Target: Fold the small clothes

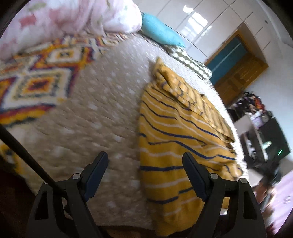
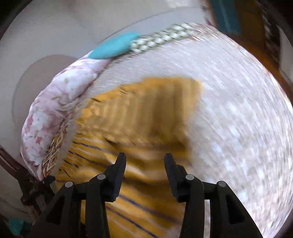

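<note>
A mustard-yellow garment with navy and white stripes (image 1: 175, 139) lies on the beige dotted bedspread (image 1: 102, 102), partly folded, with a sleeve laid over its far end. My left gripper (image 1: 145, 161) stands open above the bedspread, its right finger over the garment's near left edge, nothing between the fingers. In the right wrist view, badly blurred, the same garment (image 2: 139, 117) spreads below my right gripper (image 2: 145, 161). That gripper is open over the cloth and nothing shows between its fingers.
A pink floral duvet (image 1: 73, 16) is heaped at the bed's far left, with a patterned woven blanket (image 1: 36, 80) beside it. A turquoise cushion (image 1: 159, 31) and a dotted pillow (image 1: 190, 62) lie at the head. The bed's right edge drops to cluttered furniture (image 1: 265, 131).
</note>
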{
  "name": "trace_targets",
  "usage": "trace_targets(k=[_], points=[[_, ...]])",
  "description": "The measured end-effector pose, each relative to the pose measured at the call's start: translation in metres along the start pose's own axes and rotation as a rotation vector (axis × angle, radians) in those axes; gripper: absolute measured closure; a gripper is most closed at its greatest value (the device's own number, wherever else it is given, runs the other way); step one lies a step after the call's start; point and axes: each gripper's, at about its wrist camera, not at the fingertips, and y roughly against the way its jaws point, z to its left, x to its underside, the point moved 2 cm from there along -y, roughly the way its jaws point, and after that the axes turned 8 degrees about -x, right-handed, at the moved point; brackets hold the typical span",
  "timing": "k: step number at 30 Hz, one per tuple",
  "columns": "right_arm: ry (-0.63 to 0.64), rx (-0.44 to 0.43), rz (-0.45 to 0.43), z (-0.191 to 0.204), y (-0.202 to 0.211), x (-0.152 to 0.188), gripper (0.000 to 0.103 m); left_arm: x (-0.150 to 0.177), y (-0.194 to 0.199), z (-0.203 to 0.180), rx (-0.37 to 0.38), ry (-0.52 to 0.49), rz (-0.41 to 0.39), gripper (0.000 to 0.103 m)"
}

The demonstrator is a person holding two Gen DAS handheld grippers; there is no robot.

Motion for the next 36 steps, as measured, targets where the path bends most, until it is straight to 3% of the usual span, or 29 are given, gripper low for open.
trace_targets(k=[4, 8, 13, 17, 24, 30, 34, 36], points=[[-0.072, -0.089, 0.038, -0.023, -0.010, 0.046, 0.054, -0.001, -0.009, -0.012, 0.024, -0.013, -0.008, 0.021], [-0.095, -0.164, -0.016, -0.021, -0.021, 0.068, 0.053, 0.009, -0.019, -0.027, 0.145, 0.005, 0.057, 0.035], [-0.179, -0.369, -0.038, -0.021, -0.028, 0.083, 0.054, 0.028, -0.020, -0.040, 0.127, -0.015, 0.041, 0.043], [-0.197, -0.442, -0.052, -0.020, -0.022, 0.097, 0.054, 0.039, -0.019, -0.044, 0.139, -0.012, 0.054, 0.045], [-0.211, -0.469, -0.047, -0.020, -0.014, 0.118, 0.056, 0.050, -0.013, -0.049, 0.149, -0.056, 0.084, 0.045], [-0.233, -0.439, -0.075, -0.019, 0.004, 0.135, 0.056, 0.058, -0.013, -0.052, 0.142, -0.084, 0.091, 0.045], [-0.214, -0.365, -0.086, -0.020, 0.021, 0.143, 0.053, 0.058, -0.017, -0.050, 0.168, -0.063, 0.090, 0.037], [-0.204, -0.369, -0.066, -0.020, 0.020, 0.148, 0.053, 0.058, -0.017, -0.050, 0.176, -0.062, 0.087, 0.033]])
